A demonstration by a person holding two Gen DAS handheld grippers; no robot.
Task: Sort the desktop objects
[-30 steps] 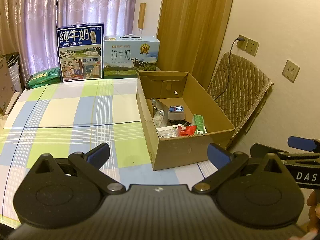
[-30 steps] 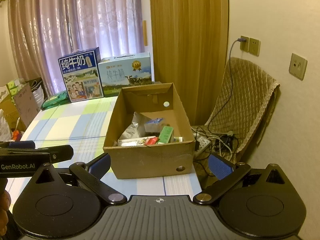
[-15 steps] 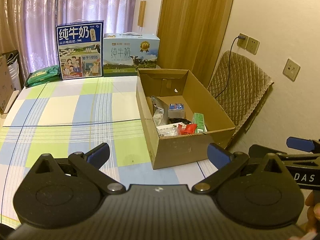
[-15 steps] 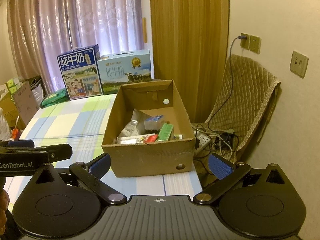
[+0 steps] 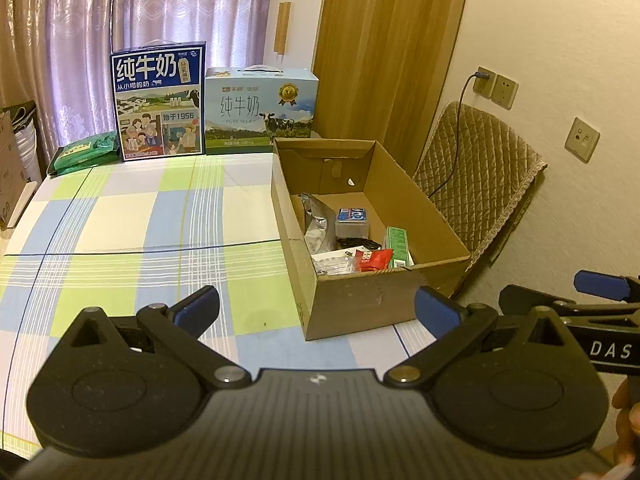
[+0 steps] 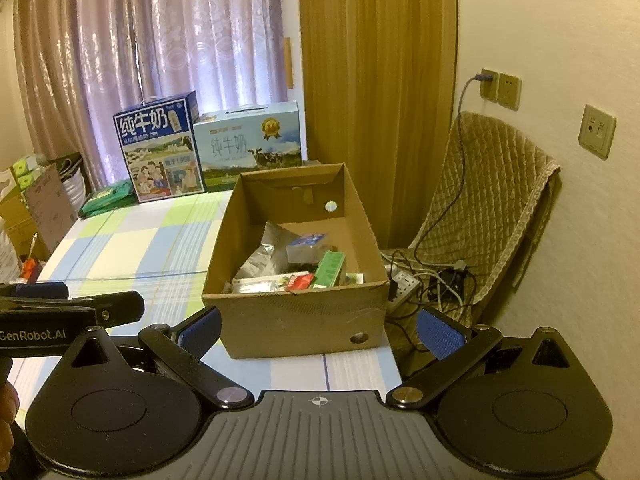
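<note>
Your table wears a checked cloth in green, blue and white; bare of loose items near you. Landmark: the cardboard box, sitting at the cloth's right edge. Behind the box, against lilac curtains, stand two milk cartons: a dark blue one and a pale blue one, side by side and touching. Left of those lies a green packet. Right of the box, a quilted chair leans by the wall, with a power strip and tangled cords on the floor beside it. Wall sockets above the chair, one with a cable plugged in. A wooden panel rises behind the box.

The box is open-topped, long axis running away from you toward the cartons. Inside, crowded at the near end: a silver foil pouch upright against the left wall, a small blue-topped tub beside it, a green carton lying flat with its length along the box's axis, a red sachet and a clear wrapper against the near wall. A dark item under the tub is too hidden to name.

Your left gripper hovers before the box's near left corner, fingers wide apart, holding nothing. Your right gripper hovers in front of the box's near wall, fingers likewise spread and empty.
</note>
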